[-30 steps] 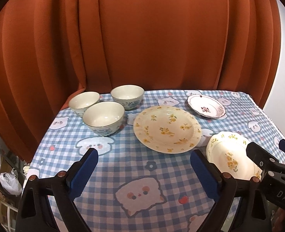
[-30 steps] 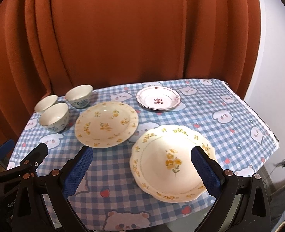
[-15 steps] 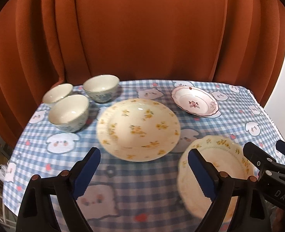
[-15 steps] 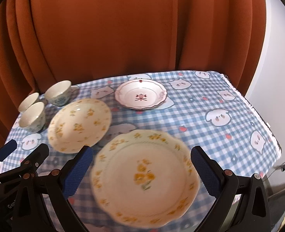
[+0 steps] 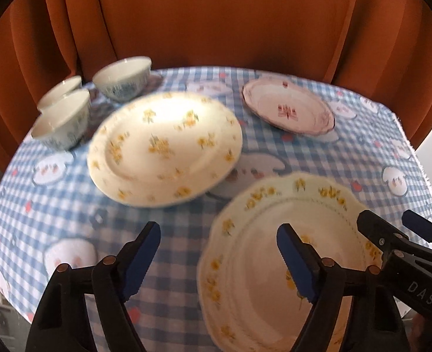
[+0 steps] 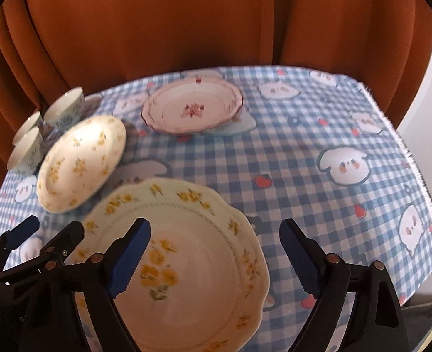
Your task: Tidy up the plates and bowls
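Observation:
A scalloped cream plate with yellow flowers [image 6: 186, 264] lies at the table's near edge; it also shows in the left wrist view [image 5: 274, 264]. My right gripper [image 6: 216, 252] is open over its right half, holding nothing. My left gripper [image 5: 219, 252] is open and empty over its left rim. A round cream plate with yellow flowers [image 5: 163, 146] [image 6: 81, 161] lies mid-table. A smaller white plate with a red motif [image 5: 288, 110] [image 6: 192, 108] lies behind. Three white-and-blue bowls [image 5: 63, 117] [image 6: 28, 149] stand at the far left.
The table wears a blue-and-white checked cloth with animal prints [image 6: 318, 161]. An orange curtain [image 6: 216, 23] hangs close behind it. The cloth's right edge [image 6: 415, 164] drops off beside a white wall.
Both grippers have moved forward, down and to the right, closer to the scalloped plate. The dishes have not moved.

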